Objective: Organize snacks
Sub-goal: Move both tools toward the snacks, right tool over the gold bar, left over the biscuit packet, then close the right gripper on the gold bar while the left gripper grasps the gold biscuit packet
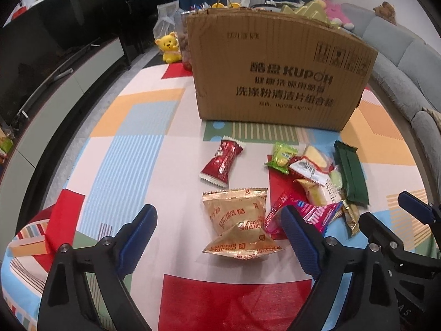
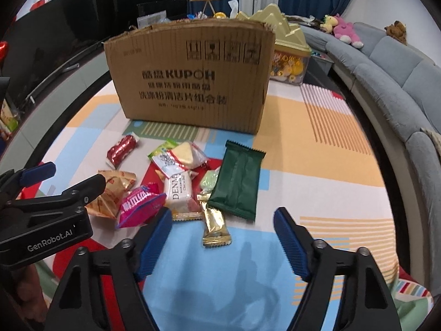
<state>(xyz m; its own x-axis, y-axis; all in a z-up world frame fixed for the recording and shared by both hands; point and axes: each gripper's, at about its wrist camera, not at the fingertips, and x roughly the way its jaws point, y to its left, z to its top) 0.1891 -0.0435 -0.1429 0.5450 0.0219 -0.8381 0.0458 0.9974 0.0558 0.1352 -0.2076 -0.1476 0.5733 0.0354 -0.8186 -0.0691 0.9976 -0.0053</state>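
Observation:
Several wrapped snacks lie on a patterned cloth (image 1: 143,143) in front of a brown cardboard box (image 1: 275,77) (image 2: 193,77). My left gripper (image 1: 217,215) is open, and two gold biscuit packets (image 1: 234,215) lie between its fingers, untouched. A red packet (image 1: 220,162) lies just beyond them, and a pink packet (image 1: 317,212) is by the right finger. My right gripper (image 2: 222,215) is open over a small gold bar (image 2: 215,229), beside a dark green packet (image 2: 237,182) and a white packet (image 2: 179,190). Each gripper shows in the other's view: the right gripper (image 1: 391,209), the left gripper (image 2: 69,176).
A grey sofa (image 2: 399,63) curves along the right. A gold-lidded clear container (image 2: 289,60) stands behind the box on its right, and a yellow bear toy (image 1: 168,47) on its left. A dark low cabinet (image 1: 55,55) runs along the left side.

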